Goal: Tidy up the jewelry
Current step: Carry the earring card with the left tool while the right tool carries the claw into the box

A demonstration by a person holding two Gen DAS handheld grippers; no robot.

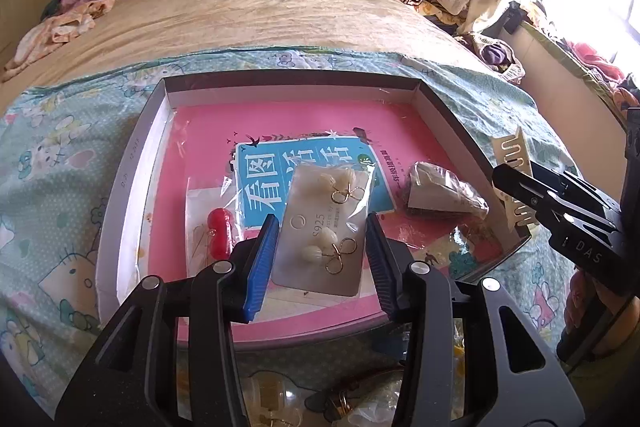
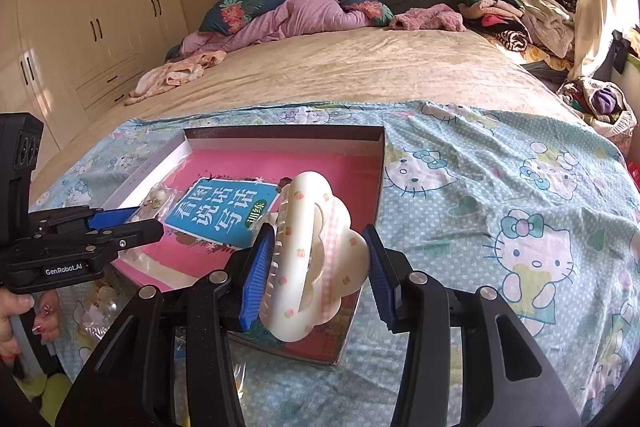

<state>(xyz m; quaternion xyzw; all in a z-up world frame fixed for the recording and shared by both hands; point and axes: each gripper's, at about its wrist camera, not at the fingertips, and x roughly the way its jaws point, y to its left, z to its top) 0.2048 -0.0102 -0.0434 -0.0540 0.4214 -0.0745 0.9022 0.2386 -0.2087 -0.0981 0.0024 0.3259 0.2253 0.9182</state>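
Bottom centre of right view: my right gripper (image 2: 316,267), jaws clamped on the hair claw (image 2: 316,259), cream w/ tiny peach prints & pink gingham strip, held over the box's near right corner; I'd lower it into bare pink floor before letting go, clear of the bagged pieces. Left gripper (image 1: 322,259), jaws apart, straddles the earring card (image 1: 320,231): two cream shell drops on gold hooks, in clear sleeve. Mid frame: tray box (image 1: 132,163) on the bed, red earring bag (image 1: 218,235) at left.
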